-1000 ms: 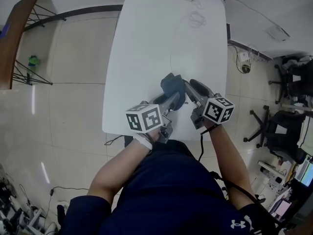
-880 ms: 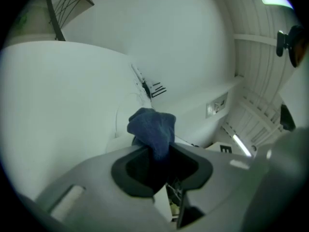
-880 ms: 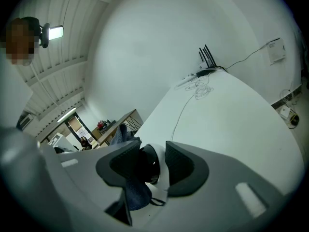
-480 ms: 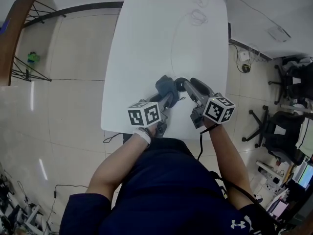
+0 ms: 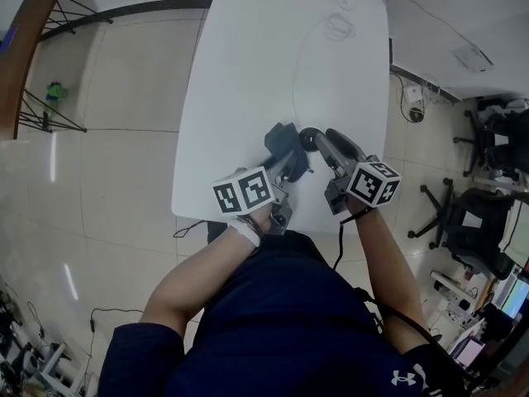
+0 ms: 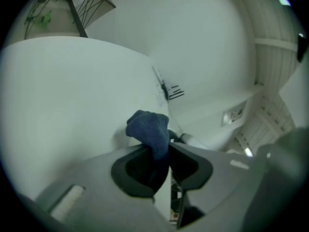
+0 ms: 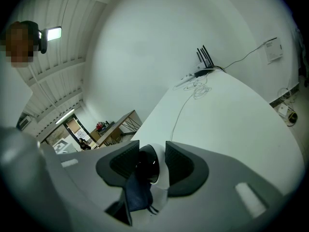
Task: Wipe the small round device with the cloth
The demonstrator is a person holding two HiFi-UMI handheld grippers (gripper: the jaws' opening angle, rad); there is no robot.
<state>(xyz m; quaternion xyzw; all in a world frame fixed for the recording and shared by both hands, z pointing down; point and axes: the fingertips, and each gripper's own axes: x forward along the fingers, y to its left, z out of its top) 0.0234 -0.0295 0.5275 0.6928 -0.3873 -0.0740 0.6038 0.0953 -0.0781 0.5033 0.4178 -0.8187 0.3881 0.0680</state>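
A small round device (image 7: 153, 166), white with a black glossy face, sits clamped between the jaws of my right gripper (image 7: 150, 162). In the head view it shows as a dark round shape (image 5: 309, 139) at the tip of that right gripper (image 5: 315, 141). My left gripper (image 6: 161, 161) is shut on a dark blue cloth (image 6: 149, 129), which bunches up out of the jaws. Seen from the head, the cloth (image 5: 282, 144) lies just left of the device, near the left gripper (image 5: 291, 165). Part of the cloth (image 7: 136, 193) hangs below the device in the right gripper view.
Both grippers hover over the near end of a long white table (image 5: 248, 64). A thin white cable (image 5: 295, 69) runs along the table to a tangle of cords at the far end. Office chairs (image 5: 483, 213) stand on the tiled floor at the right.
The left gripper with the cloth slid left off the device half a second ago, then came back a little toward it. The right gripper has barely moved.
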